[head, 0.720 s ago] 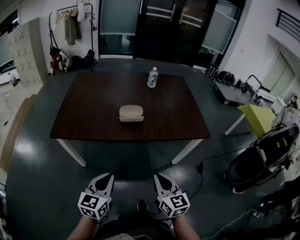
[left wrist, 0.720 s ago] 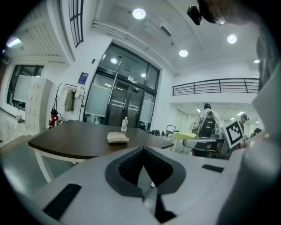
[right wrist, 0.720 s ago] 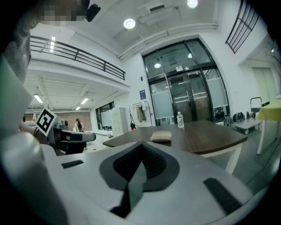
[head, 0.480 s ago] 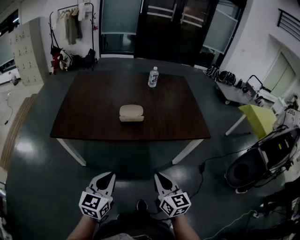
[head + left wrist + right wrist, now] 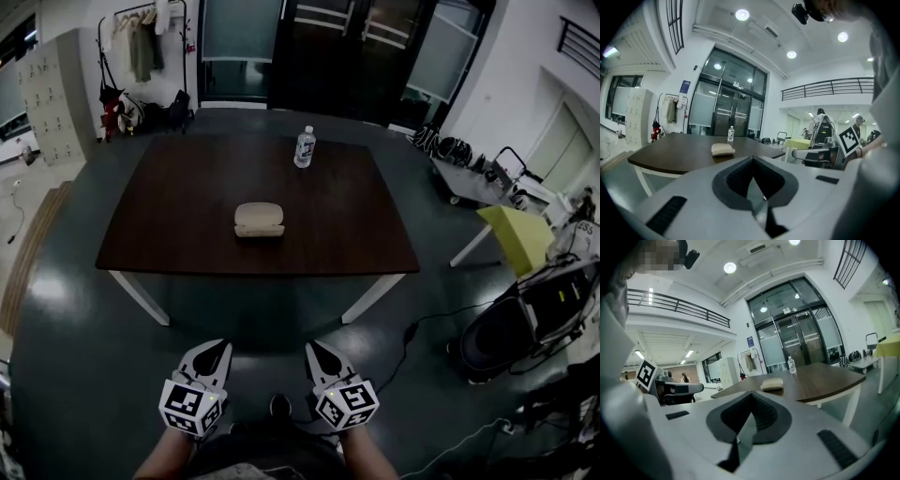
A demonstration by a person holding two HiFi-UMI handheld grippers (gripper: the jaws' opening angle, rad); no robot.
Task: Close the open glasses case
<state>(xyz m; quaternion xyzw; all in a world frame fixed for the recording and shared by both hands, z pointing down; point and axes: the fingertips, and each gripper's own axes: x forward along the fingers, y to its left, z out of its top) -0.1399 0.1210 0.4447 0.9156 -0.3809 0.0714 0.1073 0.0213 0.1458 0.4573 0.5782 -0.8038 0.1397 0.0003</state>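
Note:
A cream glasses case lies near the middle of the dark wooden table, far ahead of both grippers. At this distance I cannot tell how far its lid stands open. The case also shows small in the left gripper view and the right gripper view. My left gripper and right gripper hang low in front of the body over the floor, well short of the table's near edge. Both are shut with nothing between the jaws.
A water bottle stands upright at the table's far edge. A yellow chair and a dark wheeled cart with floor cables are to the right. A coat rack and lockers stand at the back left.
The head view has shifted slightly, so the table and case sit a little higher and to the left. Both grippers stay low and shut.

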